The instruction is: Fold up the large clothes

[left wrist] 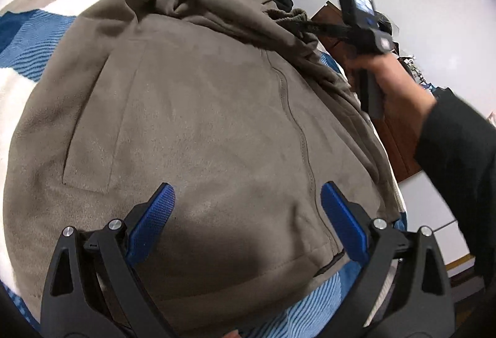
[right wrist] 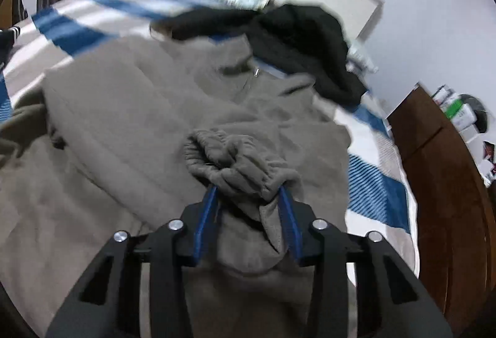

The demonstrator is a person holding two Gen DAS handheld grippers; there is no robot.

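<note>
the left gripper (left wrist: pixel 248 198) hovers with its jaws spread wide apart, nothing between them. the right gripper (right wrist: pixel 248 198) has its jaws clamped on a bunched cuff, gripped by the person's right hand (left wrist: pixel 390 81), dark-sleeved forearm raised at right.

I can't read any text, label, brand or number in either wrist view. The boxes (right wrist: pixel 458 115) on the wooden cabinet (right wrist: pixel 449 183) may carry print, but it's too blurred for me to make out.
</note>
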